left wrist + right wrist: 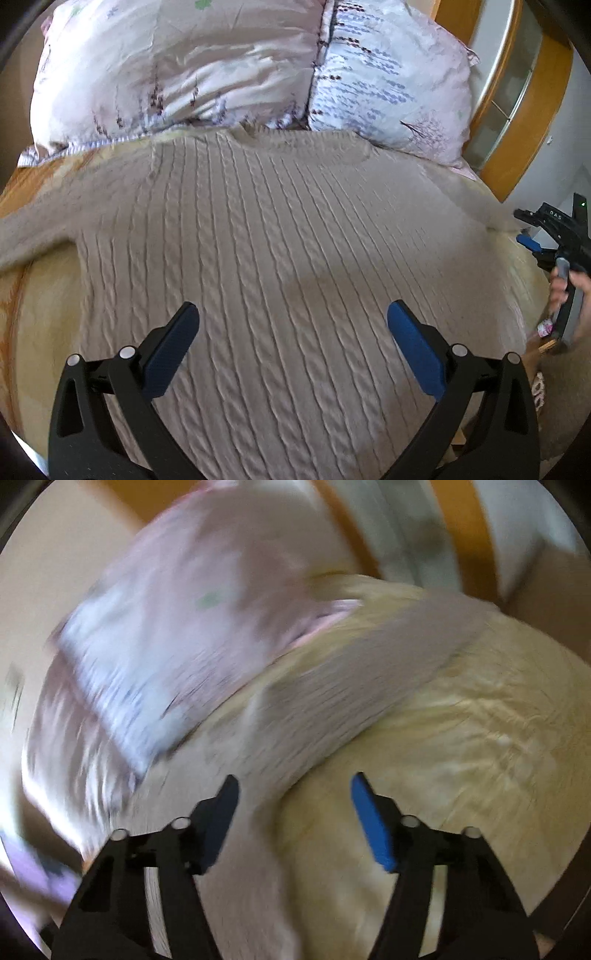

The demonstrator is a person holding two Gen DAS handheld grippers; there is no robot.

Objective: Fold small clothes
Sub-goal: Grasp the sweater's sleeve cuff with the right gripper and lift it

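Sweater (280, 236), one cable-knit piece, lies flat with yellow sheet (40, 302) bare past both sides and two pillows (177, 62) at its collar. My left tongs (291, 328) gape wide and empty over the hem; my right tongs (293, 812) gape empty near one sleeve (369, 672).

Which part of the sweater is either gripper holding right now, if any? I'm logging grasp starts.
Nothing is held. The left gripper hovers with jaws wide apart over the sweater body; the right gripper is open too, beside a sleeve.

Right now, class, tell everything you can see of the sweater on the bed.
The sweater is pale beige cable knit with raised vertical ribs. It lies flat, spread on the yellowish bedsheet, neckline toward the floral pillows, one sleeve stretching left. The open left tool hovers above its lower body without gripping it.
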